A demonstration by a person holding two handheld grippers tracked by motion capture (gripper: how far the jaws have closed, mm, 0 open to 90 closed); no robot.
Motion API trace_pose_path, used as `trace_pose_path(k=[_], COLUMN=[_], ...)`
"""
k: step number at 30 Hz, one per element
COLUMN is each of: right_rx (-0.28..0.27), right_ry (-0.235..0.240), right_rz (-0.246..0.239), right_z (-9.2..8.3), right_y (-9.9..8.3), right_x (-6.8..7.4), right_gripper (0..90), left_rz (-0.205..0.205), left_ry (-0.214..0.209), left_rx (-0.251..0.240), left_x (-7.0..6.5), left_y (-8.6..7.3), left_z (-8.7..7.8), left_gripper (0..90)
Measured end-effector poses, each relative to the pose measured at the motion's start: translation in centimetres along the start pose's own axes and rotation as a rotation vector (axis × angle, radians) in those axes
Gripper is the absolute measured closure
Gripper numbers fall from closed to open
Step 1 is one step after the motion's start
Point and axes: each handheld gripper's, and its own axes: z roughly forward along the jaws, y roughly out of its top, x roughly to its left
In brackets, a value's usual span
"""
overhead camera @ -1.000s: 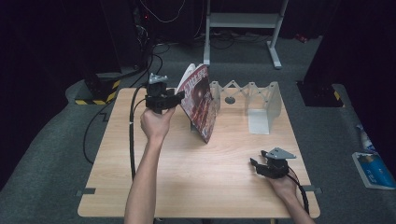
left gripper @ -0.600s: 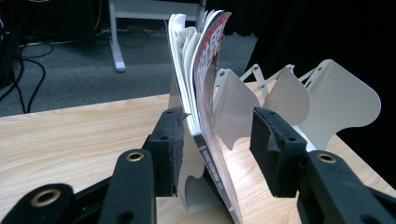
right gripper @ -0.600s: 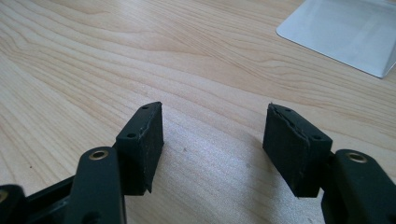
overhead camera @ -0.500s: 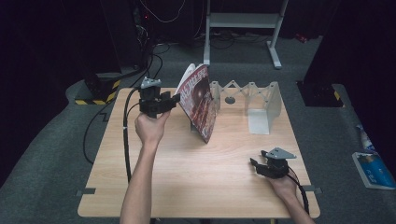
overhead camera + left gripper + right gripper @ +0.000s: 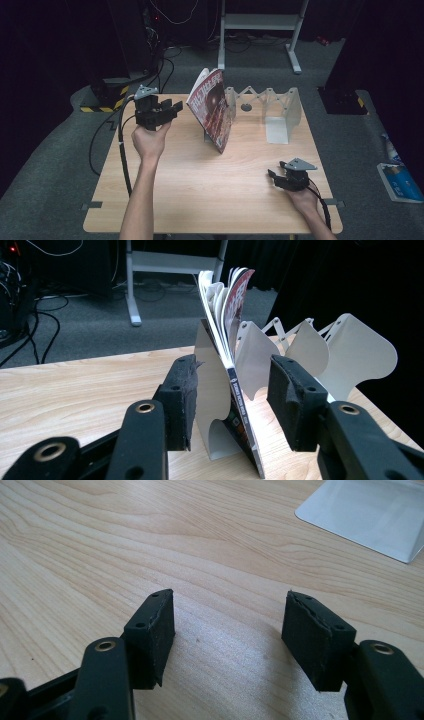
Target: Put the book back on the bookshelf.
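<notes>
High view places the magazine (image 5: 214, 110) just above the middle of the frame, standing tilted on the wooden bench (image 5: 200, 195), its red cover leaning against the left end of a white folding rack (image 5: 267, 107). The rack stretches rightwards from it across the upper middle of the frame, with a flat white end panel (image 5: 276, 136) lying on the bench at its right. Left of the magazine, the left hand-held gripper (image 5: 167, 111) is held above the bench with its jaws released and pointing at the magazine, apart from it. Its black cable (image 5: 121, 150) trails down the left side of the bench. At the lower right of the frame the right hand-held gripper (image 5: 274, 176) rests low over the bench, jaws released, nothing between them.

Left gripper view shows the magazine (image 5: 235, 390) spine-on in the middle of the frame, between the two pads but farther off, with a white rack divider (image 5: 210, 405) standing just beside its spine and more dividers behind. Beyond the bench stand a white metal frame (image 5: 260, 25) and loose cables (image 5: 165, 60) on the grey floor.
</notes>
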Motion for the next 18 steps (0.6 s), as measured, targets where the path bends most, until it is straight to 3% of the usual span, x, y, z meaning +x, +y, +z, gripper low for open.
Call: trace_pose_path(k=[18], right_rx=[0.0], right_ry=[-0.002], right_rz=[0.0], right_z=[0.0], right_y=[0.0], right_x=[0.0], right_gripper=[37.5], left_rz=[-0.03], left_ry=[0.02], left_rx=[-0.043], left_x=[1.6], left_y=[-1.8], left_z=[-3.3], left_gripper=[54.3])
